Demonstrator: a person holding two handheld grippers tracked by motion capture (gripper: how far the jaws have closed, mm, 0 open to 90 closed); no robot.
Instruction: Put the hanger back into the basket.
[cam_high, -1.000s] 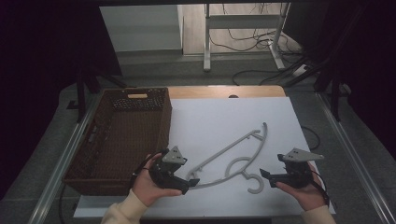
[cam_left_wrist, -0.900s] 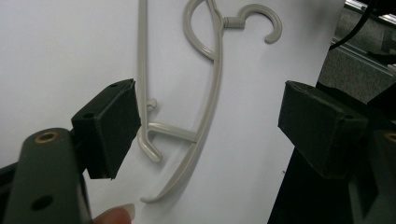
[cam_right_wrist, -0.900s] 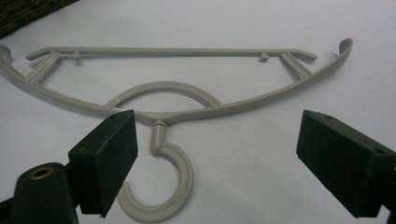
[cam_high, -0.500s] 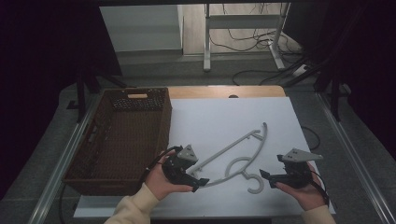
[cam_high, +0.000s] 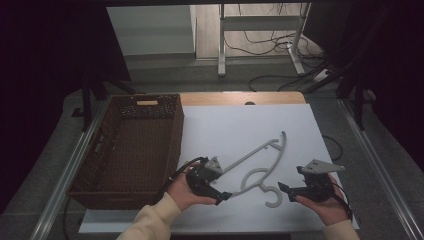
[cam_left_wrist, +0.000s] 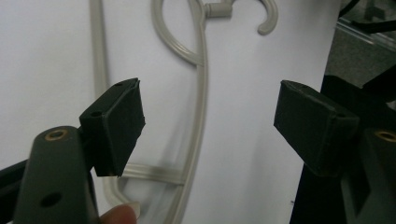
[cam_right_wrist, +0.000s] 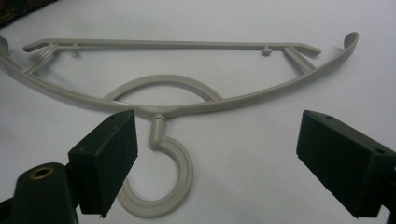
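Two grippers are in my hands near the white tabletop's (cam_high: 240, 125) front edge. My left gripper (cam_high: 220, 192) has its jaws apart, just narrowing a little, straddling one end of the grey hanger (cam_high: 260, 165) without pressing it. My right gripper (cam_high: 286, 189) gapes wide, just beside the hanger's hook. A wicker basket (cam_high: 100, 160) sits along the left edge.

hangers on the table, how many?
1: a grey plastic hanger flat on the white tabletop, right of the wicker basket, between the two grippers.
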